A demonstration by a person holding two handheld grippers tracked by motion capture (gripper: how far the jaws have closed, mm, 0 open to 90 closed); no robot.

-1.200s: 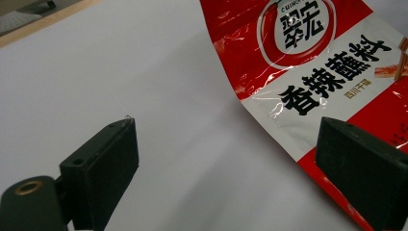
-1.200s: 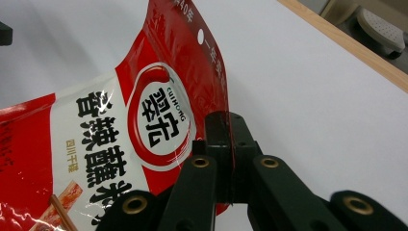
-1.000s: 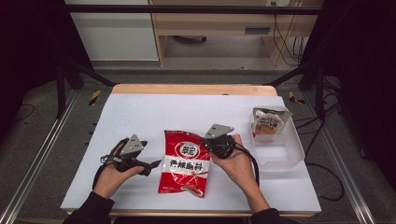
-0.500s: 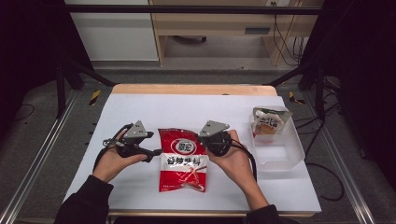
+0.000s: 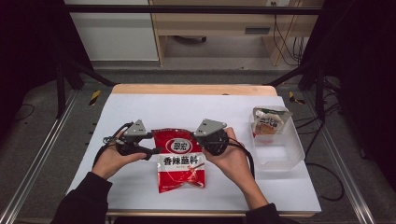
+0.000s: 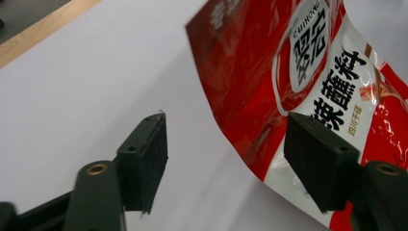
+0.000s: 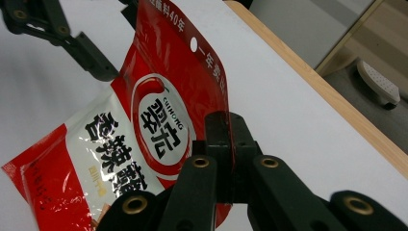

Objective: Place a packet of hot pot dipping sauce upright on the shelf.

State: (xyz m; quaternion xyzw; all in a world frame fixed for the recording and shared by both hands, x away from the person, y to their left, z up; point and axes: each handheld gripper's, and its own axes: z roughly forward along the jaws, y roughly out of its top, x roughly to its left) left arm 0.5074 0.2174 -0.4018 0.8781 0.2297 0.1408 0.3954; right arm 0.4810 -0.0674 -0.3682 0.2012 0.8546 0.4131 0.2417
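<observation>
A red and white seasoning pouch (image 5: 181, 158) lies in front of the person, its top end raised off the white table (image 5: 187, 109). My right gripper (image 5: 200, 141) is shut on the pouch's right edge near the top. In the right gripper view the jaws (image 7: 230, 139) clamp that red edge of the pouch (image 7: 159, 110). My left gripper (image 5: 153, 150) is at the pouch's left edge. Its jaws (image 6: 226, 139) have just been closing and still stand apart. The pouch's edge (image 6: 269, 91) lies between them near the right pad (image 6: 317, 163), with neither pad pressing on it.
A clear plastic bin (image 5: 285, 149) stands at the table's right side with another pouch (image 5: 268, 122) leaning in its far end. The wooden far edge (image 5: 191, 88) borders the table. Dark frame posts stand at both sides.
The left gripper moved up and right to the pouch's left edge and its jaws narrowed. The right gripper rose a little, lifting the pouch's top end.
</observation>
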